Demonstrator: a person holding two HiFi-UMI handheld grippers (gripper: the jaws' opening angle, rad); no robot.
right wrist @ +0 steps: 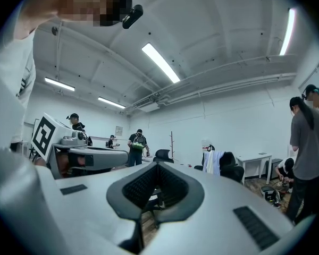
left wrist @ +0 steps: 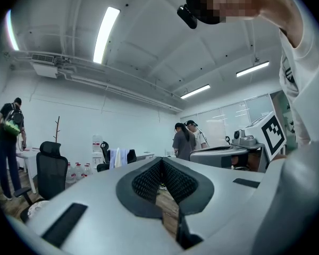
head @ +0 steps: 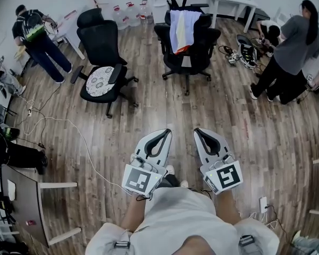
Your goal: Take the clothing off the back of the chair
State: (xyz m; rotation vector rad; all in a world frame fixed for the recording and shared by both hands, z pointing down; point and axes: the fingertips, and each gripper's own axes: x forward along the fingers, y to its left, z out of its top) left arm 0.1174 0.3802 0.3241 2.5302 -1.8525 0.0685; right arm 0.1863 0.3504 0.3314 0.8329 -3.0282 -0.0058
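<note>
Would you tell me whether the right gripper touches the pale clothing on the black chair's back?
Apart: head view shows wooden floor between right gripper and pale clothing.

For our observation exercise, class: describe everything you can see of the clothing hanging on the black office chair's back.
The clothing looks like soft, pale fabric in white, cream and lilac-tinted panels, with an orange-red bit showing at its lower edge. It is draped over the top of the backrest of the black office chair on the far side of the room, and hangs loosely down over it. Only the chair touches it. What kind of garment it is cannot be made out.
</note>
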